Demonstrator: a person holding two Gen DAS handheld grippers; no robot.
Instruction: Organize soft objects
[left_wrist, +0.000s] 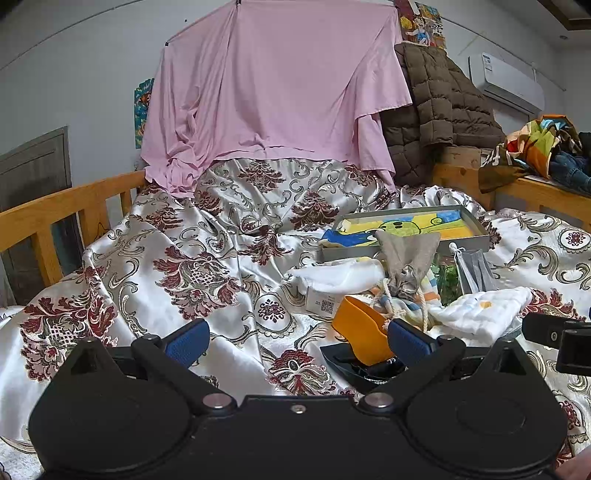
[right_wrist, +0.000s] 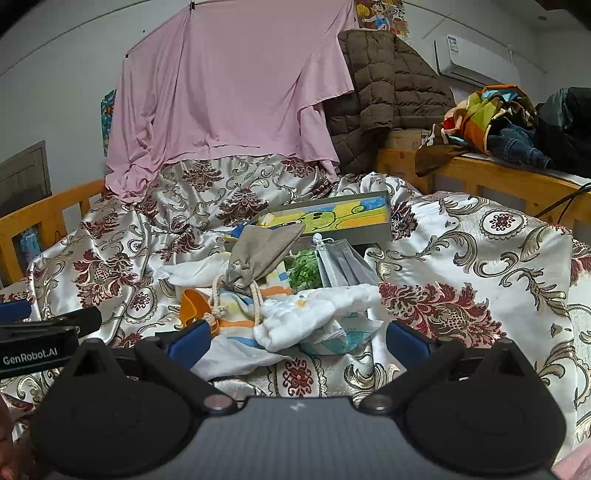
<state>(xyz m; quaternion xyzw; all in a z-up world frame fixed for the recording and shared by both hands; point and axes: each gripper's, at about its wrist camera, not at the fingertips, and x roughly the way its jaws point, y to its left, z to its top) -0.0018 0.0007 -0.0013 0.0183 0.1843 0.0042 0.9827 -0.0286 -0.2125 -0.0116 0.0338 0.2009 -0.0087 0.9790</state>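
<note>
The soft things lie in a loose heap on the bed (left_wrist: 192, 236), which is covered with a shiny floral spread. In the left wrist view the left gripper (left_wrist: 295, 341) is released, its blue fingers (left_wrist: 186, 341) wide apart and holding nothing; the heap sits ahead and to its right, so that the right finger overlaps an orange piece (left_wrist: 360, 325) resting on a dark tray (left_wrist: 345, 363). Just beyond the orange piece lie a white cloth (left_wrist: 340, 275), a grey drawstring pouch (left_wrist: 406, 251) with its cord trailing down, and a striped cloth (left_wrist: 400, 304) under it. Farther right are a grey face mask (left_wrist: 474, 267), some green stuff (left_wrist: 448, 282) and a second white cloth (left_wrist: 484, 310). A shallow box (left_wrist: 476, 242) with a yellow and blue drawing in it sits behind the heap. In the right wrist view the right gripper (right_wrist: 297, 341) is likewise released and empty, with the heap straight ahead: the second white cloth (right_wrist: 314, 314) lies between its fingers, just beyond the tips, the pouch (right_wrist: 264, 254) and mask (right_wrist: 341, 266) farther back. The left gripper's body shows at the left edge of that view. A pink sheet (left_wrist: 273, 85) and a brown jacket (left_wrist: 436, 99) hang at the head of the bed.
</note>
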